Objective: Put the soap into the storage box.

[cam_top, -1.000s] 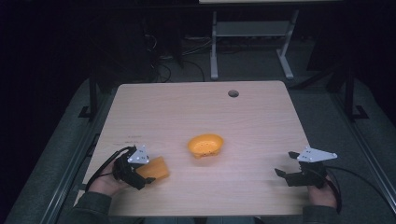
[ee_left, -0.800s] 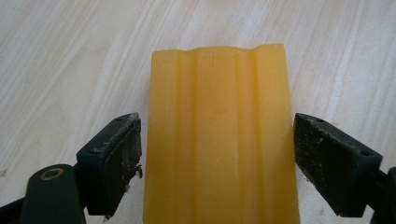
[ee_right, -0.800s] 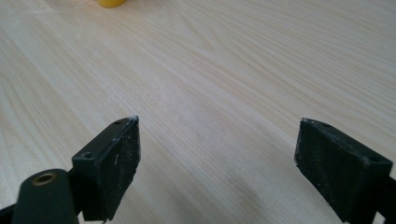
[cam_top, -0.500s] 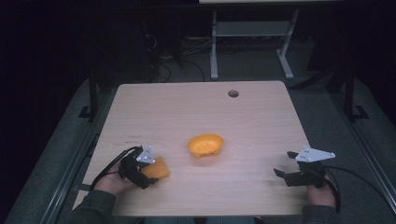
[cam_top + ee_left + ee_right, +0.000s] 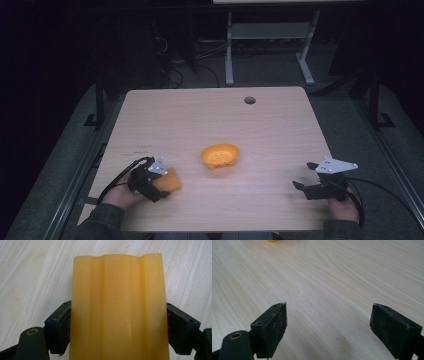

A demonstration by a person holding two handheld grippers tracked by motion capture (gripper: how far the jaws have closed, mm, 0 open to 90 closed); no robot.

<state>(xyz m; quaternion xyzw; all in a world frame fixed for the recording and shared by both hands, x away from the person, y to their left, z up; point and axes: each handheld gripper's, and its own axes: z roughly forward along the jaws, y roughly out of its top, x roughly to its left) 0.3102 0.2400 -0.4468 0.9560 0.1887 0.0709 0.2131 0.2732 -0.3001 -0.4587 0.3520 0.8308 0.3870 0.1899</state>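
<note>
Left gripper (image 5: pixel 117 322) clamps ribbed orange block (image 5: pixel 117 305) at seven o'clock, likely for transfer; right gripper (image 5: pixel 328 327) idles wide, empty.

Light wood-grain table (image 5: pixel 280 125) filling mid-frame, round hole (image 5: pixel 249 100) sitting near its upper edge, orange perforated bowl (image 5: pixel 219 155) resting at centre, dark floor surrounding.

Table (image 5: pixel 280 125) surface lies open on all sides; sole obstacle is the orange bowl (image 5: pixel 220 155) near centre.
</note>
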